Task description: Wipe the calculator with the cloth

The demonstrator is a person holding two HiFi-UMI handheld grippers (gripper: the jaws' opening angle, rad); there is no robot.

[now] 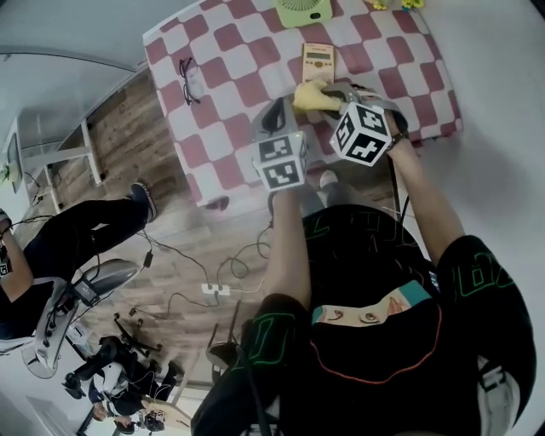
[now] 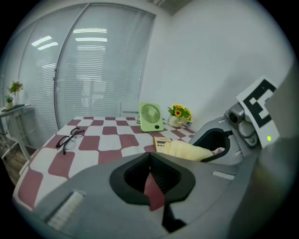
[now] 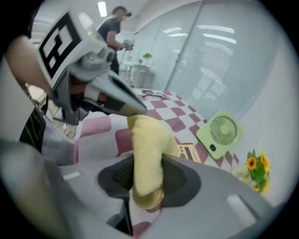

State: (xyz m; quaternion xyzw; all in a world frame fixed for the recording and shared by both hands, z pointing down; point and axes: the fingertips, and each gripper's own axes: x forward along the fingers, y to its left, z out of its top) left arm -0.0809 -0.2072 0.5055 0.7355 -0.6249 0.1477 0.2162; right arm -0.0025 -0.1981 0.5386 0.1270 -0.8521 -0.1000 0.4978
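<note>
The right claw (image 3: 147, 164) grips a soft pale-yellow cloth (image 3: 146, 137) just near of the flat tan calculator (image 1: 318, 61) lying on the red-and-white checked surface (image 1: 223, 81), while the left claw (image 2: 149, 157), beside it, is closed on nothing.

Yellow cloth (image 3: 147, 154) (red-and-white checked tablecloth (image 1: 230, 51))

We see glasses (image 1: 189, 78) lying on the checkered desk (image 1: 243, 89), a green fan (image 1: 304, 10) at its far edge, flowers (image 2: 180, 113) just beside the fan, and a power strip (image 1: 215, 289) on the floor.
</note>
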